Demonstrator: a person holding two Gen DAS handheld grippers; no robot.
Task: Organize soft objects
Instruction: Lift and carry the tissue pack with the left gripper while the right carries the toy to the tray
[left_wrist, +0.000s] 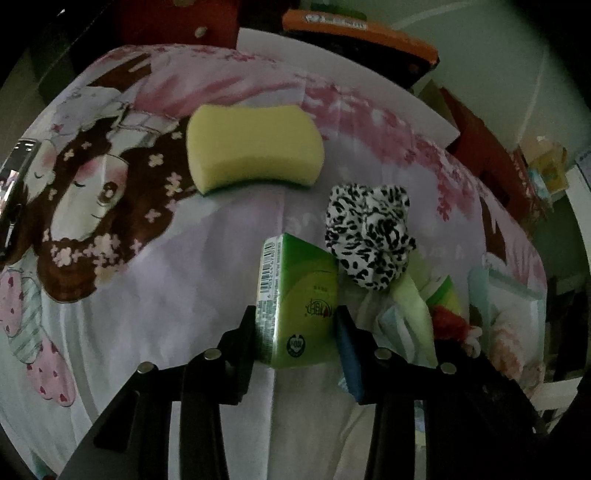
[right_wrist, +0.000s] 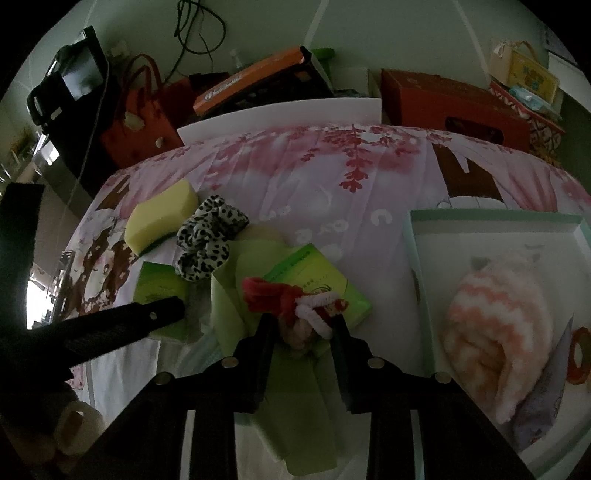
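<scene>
Sorting under way: tray part-filled, several soft items outstanding.
Left claw (left_wrist: 295, 325) is clamping a green tissue pack (left_wrist: 299, 302); right claw (right_wrist: 304, 325) is gripping a red-and-white plush (right_wrist: 295, 301), centre frame. Striped towel (right_wrist: 491, 332) is lying in tray (right_wrist: 495, 218), right; sponge (left_wrist: 255, 147) and spotted scrunchie (left_wrist: 369, 236) are waiting on bench.

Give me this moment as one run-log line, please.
left gripper: shut on tissue pack | right gripper: shut on red-white toy | tray: holds towel
</scene>
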